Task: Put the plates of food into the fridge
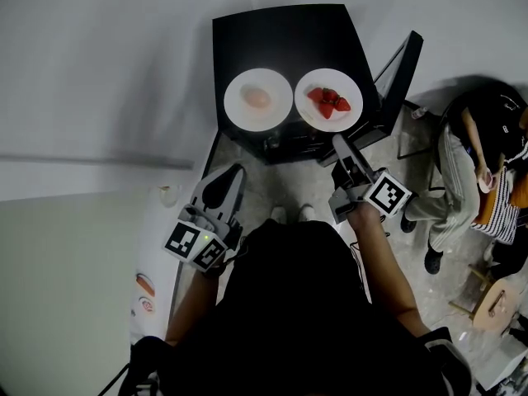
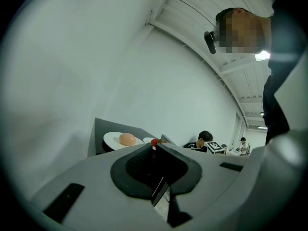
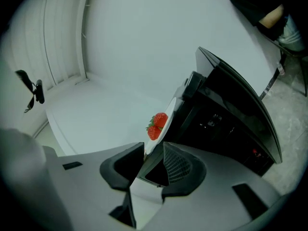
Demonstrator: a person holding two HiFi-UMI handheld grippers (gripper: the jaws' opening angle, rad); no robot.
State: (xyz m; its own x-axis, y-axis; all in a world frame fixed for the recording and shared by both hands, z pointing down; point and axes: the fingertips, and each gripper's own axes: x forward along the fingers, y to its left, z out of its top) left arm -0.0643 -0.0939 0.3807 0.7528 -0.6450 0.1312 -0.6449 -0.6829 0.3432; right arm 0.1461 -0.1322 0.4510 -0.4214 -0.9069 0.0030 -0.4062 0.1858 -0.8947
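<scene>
Two white plates sit on a black table (image 1: 280,40). The left plate (image 1: 276,112) holds a pale peach-coloured round food (image 1: 256,97). On the right plate (image 1: 351,115) lie several strawberries (image 1: 328,101). My right gripper (image 1: 338,143) is at that plate's near rim. In the right gripper view the strawberry plate (image 3: 172,109) runs edge-on between the jaws of the right gripper (image 3: 153,150), which are shut on its rim below the strawberries (image 3: 157,124). My left gripper (image 1: 237,172) hangs lower left of the table, shut and empty. The left gripper view shows the left gripper (image 2: 154,149) and the peach food (image 2: 127,139) beyond it.
A pale wall fills the left and top of the head view. A seated person (image 1: 478,163) and a wooden stool (image 1: 495,299) are at the right. A folding frame (image 1: 400,73) leans beside the table. My own feet (image 1: 293,213) stand on the tiled floor before the table.
</scene>
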